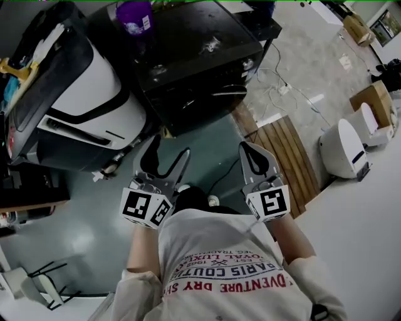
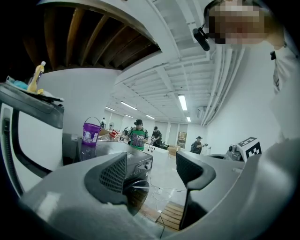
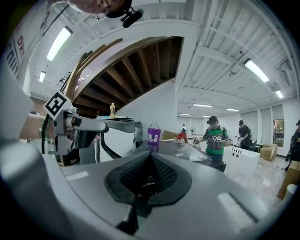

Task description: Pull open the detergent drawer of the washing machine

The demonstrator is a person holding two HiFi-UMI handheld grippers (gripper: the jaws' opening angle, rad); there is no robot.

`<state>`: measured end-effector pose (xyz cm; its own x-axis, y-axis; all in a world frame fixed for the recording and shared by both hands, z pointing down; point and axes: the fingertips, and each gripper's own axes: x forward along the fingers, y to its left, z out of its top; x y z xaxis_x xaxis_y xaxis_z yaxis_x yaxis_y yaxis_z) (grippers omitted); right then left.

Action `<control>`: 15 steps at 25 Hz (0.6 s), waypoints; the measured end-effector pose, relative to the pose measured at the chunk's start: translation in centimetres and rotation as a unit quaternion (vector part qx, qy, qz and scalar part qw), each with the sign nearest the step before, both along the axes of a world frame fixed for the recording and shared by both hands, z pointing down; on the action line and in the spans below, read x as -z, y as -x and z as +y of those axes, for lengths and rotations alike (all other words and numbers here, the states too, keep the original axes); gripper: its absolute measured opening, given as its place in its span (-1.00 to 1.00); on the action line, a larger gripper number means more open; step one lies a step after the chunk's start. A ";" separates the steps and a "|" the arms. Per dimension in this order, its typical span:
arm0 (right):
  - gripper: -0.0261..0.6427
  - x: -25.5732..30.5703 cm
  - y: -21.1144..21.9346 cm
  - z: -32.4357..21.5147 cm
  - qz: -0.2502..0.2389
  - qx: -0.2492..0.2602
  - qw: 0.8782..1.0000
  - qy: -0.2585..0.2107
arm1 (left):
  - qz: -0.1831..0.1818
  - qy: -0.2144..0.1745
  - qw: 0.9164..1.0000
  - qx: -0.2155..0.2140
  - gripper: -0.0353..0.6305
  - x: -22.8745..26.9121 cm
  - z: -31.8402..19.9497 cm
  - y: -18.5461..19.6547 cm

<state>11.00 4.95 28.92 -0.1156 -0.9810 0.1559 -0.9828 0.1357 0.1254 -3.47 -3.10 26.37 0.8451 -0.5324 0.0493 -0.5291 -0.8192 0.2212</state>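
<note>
the left tongs [image 1: 169, 150] are held level in front of the person's white shirt [image 1: 213, 251]. their two dark pads are spread wide with nothing between them, and through the gap the left gripper view shows only open room. the right tongs [image 1: 249, 150] sit just beside them on the right, pressed together, ribbed pads meeting and nothing pinched.

the black washing machine [image 1: 194, 56] stands ahead of both tongs, well apart from them, across a stretch of grey-green floor [image 1: 94, 238]. in the left gripper view its front shows a round door and a knob on the control panel. the detergent drawer itself cannot be picked out in any view. a purple bucket [image 1: 135, 15] stands on the machine's top. to the left is a larger white and black machine [image 1: 88, 88] with a yellow bottle [image 2: 36, 77] on its top.

a wooden slatted board [image 1: 282, 147] lies on the floor to the right of the black machine's front, and white cables [image 1: 282, 88] trail over the pale floor beyond it. a white rounded appliance [image 1: 341, 147] stands further right. in the background of both gripper views a person in a green vest [image 2: 137, 137] stands beyond the black machine.
</note>
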 end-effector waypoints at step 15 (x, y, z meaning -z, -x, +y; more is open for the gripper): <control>-0.92 -6.4 -3.0 -15.1 0.011 0.107 0.993 0.054 | 0.115 0.102 0.986 0.069 0.09 -8.3 -11.9 -4.3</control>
<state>14.01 -10.18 35.34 -0.3152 -0.9118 0.2630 -0.9272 0.3550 0.1193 0.79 -15.03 34.71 0.7668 -0.6417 -0.0173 -0.5492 -0.6696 0.5000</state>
